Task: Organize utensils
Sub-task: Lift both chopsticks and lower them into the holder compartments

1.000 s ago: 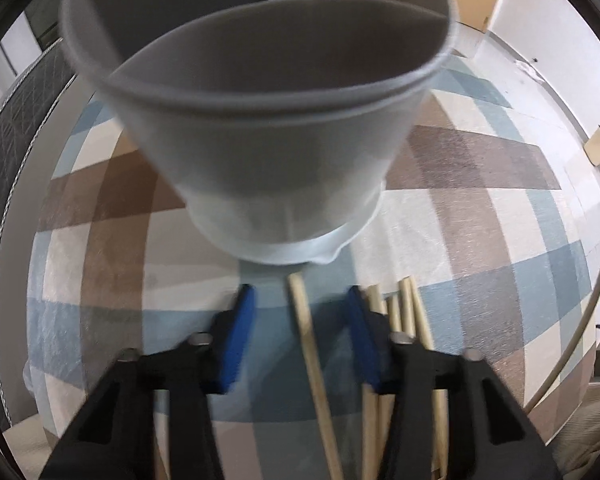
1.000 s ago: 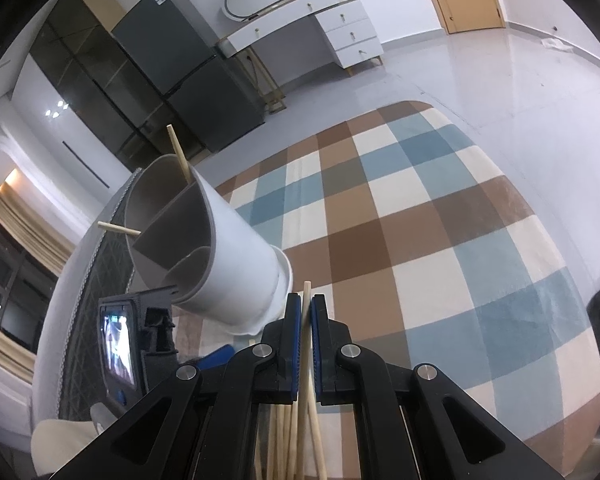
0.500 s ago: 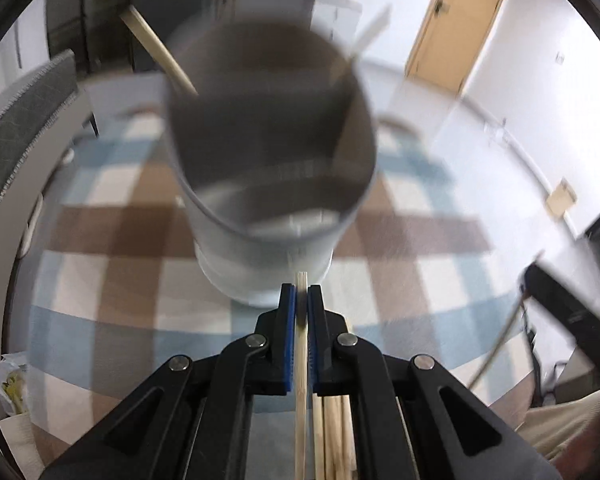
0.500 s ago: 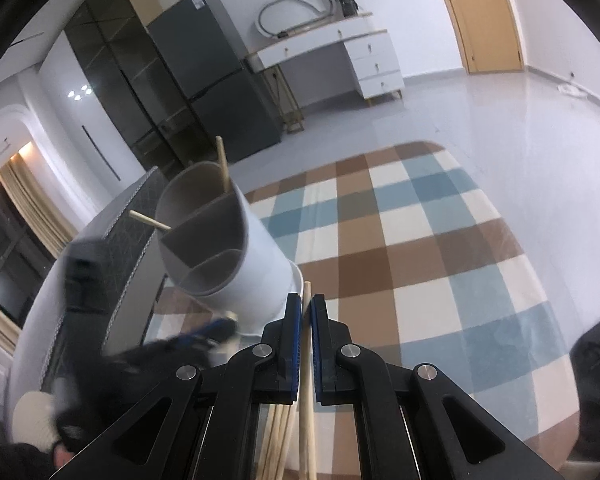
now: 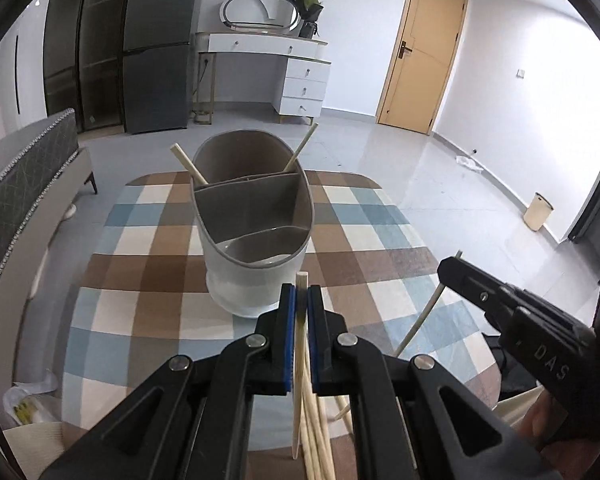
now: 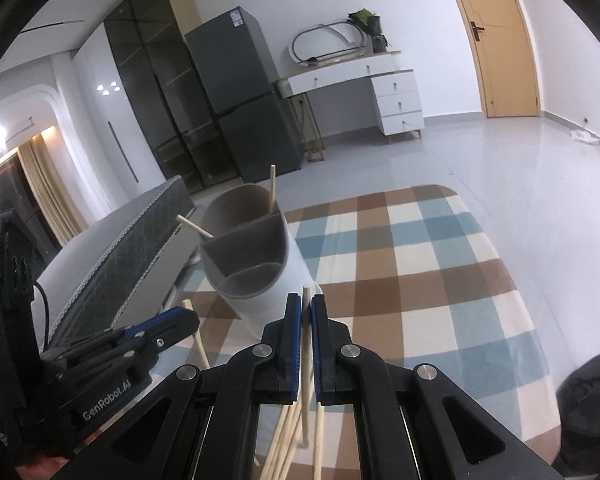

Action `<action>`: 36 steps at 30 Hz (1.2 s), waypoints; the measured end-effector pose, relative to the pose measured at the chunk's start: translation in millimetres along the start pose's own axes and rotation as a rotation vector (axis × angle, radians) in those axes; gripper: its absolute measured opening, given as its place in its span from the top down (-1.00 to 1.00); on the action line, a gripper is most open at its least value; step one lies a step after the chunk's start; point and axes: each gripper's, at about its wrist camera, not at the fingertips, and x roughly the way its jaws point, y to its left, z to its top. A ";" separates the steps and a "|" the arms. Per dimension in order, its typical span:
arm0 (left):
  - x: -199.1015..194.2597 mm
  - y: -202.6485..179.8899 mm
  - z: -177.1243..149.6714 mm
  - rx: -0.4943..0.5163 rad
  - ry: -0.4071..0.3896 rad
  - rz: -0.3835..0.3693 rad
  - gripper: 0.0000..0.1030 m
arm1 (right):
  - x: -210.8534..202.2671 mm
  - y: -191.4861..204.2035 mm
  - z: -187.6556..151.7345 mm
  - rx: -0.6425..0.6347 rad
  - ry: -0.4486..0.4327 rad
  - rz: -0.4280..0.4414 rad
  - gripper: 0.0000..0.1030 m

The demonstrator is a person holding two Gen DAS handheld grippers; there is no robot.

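A grey-and-white divided utensil holder [image 5: 256, 248] stands upright on the checked tablecloth [image 5: 140, 280]. Two wooden chopsticks [image 5: 188, 166] lean out of its far compartment. My left gripper [image 5: 299, 294] is shut on one chopstick [image 5: 301, 280], held above the table just short of the holder. Several loose chopsticks [image 5: 318, 440] lie below it. In the right wrist view my right gripper [image 6: 306, 300] is shut on another chopstick [image 6: 307, 292], near the holder [image 6: 256, 272]. Each gripper shows in the other's view: the right gripper [image 5: 448, 270] at the right, the left gripper [image 6: 186, 318] at the lower left.
The round table ends just past the holder [image 5: 260, 174]. A grey quilted sofa [image 5: 24, 172] runs along the left. A dark fridge [image 5: 156, 44], a white dresser [image 5: 288, 76], a wooden door [image 5: 420, 48] and a small bin [image 5: 538, 210] stand across the tiled floor.
My left gripper closed on a chopstick, then lifted and tilted up, so the holder now looks smaller and farther. My right gripper rose a little, still shut on its chopstick.
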 end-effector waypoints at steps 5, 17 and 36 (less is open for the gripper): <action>-10.4 3.9 1.7 -0.013 0.000 0.028 0.97 | -4.9 1.7 -1.7 -0.006 -0.007 0.001 0.92; -30.0 16.7 13.6 -0.011 -0.002 0.032 0.97 | -7.5 9.4 2.9 -0.009 -0.017 0.029 0.92; -44.7 33.0 92.8 -0.092 -0.016 0.029 0.98 | -4.6 34.9 66.8 -0.039 -0.068 0.052 0.92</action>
